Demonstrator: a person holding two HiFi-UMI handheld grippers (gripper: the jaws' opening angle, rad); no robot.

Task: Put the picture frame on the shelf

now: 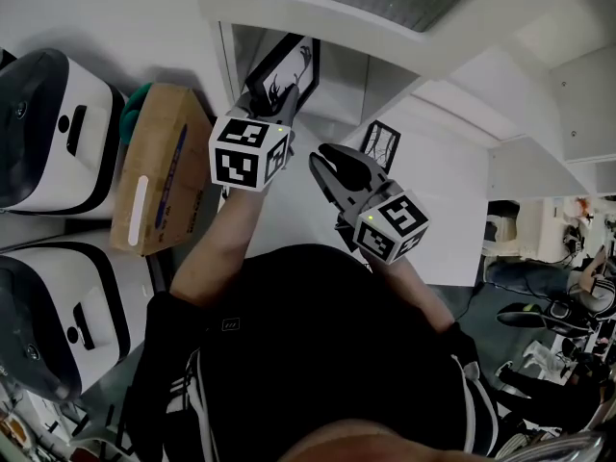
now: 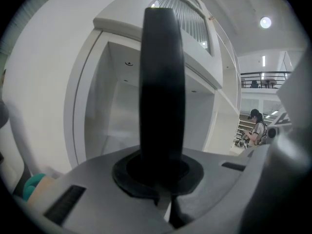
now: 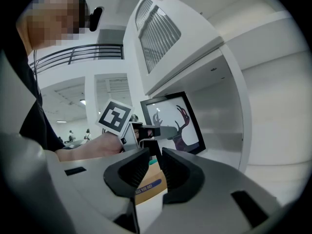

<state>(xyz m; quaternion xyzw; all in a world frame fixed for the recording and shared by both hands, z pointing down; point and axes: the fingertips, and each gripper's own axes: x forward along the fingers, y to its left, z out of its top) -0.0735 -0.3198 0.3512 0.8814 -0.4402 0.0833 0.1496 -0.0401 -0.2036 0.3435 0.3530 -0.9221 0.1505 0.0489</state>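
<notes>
Left gripper (image 1: 273,104) was clamped shut on the picture frame (image 1: 289,68). In the left gripper view the frame (image 2: 162,82) ran edge-on as a dark upright bar straight out of the pinched jaws. Right gripper (image 1: 339,165) was spread and held nothing. In its own view we saw only a cardboard box (image 3: 147,185) far behind the gap.

We found the frame up at the mouth of the white shelf (image 1: 385,38), in the upper left compartment, tilted and carried in the air by the left gripper alone. From the right gripper view the black frame with the deer print (image 3: 171,123) sat in front of the compartment's back wall (image 3: 229,106). We couldn't tell if its bottom edge touched the shelf floor; it looked not yet set down.

Handling, our guess:
- Light and stiff, since one gripper carried it without sag.
- Thin, so the jaws closed nearly all the way on the border.
- The face looked glossy, likely glazed, so we judged it fragile and a bit slippery; no knocks on the shelf wall.
- The best hold looked to be the rigid black border near a lower corner or side, not the picture face. That matched the grip here.
- A one-edge grip may let it swing, so it should go down bottom edge first and lean back.

A second small frame (image 1: 380,144) stood on the lower ledge near the right gripper. The box (image 1: 159,176) sat left of the shelf.
</notes>
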